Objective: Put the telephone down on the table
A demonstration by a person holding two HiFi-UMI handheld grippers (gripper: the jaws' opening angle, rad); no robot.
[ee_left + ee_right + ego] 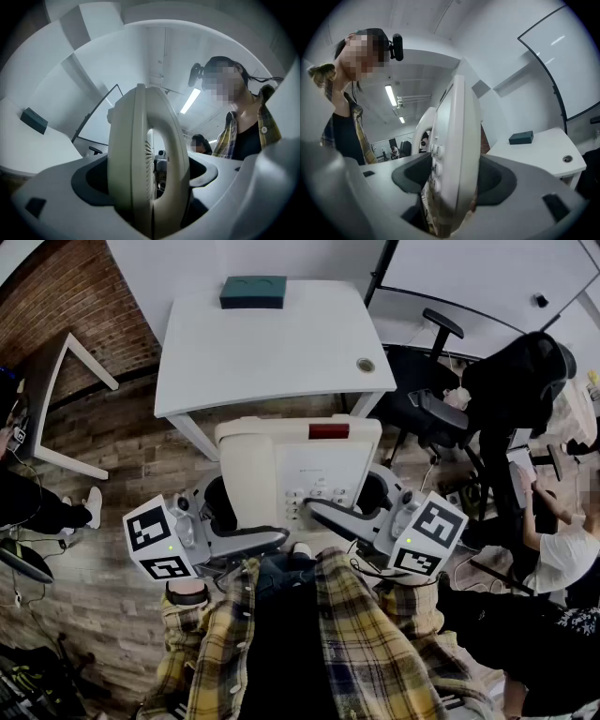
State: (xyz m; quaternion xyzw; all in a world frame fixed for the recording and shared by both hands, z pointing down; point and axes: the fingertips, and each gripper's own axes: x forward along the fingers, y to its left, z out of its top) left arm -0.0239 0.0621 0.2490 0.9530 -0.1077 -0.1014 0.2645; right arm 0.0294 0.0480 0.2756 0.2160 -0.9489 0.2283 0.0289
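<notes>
Clamping the telephone (298,470) at its two sides with wide-spread jaws, the left gripper (225,512) and right gripper (370,507) hold it face-up in the air, short of the tabletop (272,343), probably so it cannot tip.

Head view looks steeply down; both gripper views, close up, share the telephone (298,470) edge-on.

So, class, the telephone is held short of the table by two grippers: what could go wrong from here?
1. The beige plastic desk telephone hangs above the wooden floor, pinched only at its sides by the left gripper and right gripper; a slip could drop it.
2. Set down near the white rectangular table's front edge, it might overhang and tip.
</notes>
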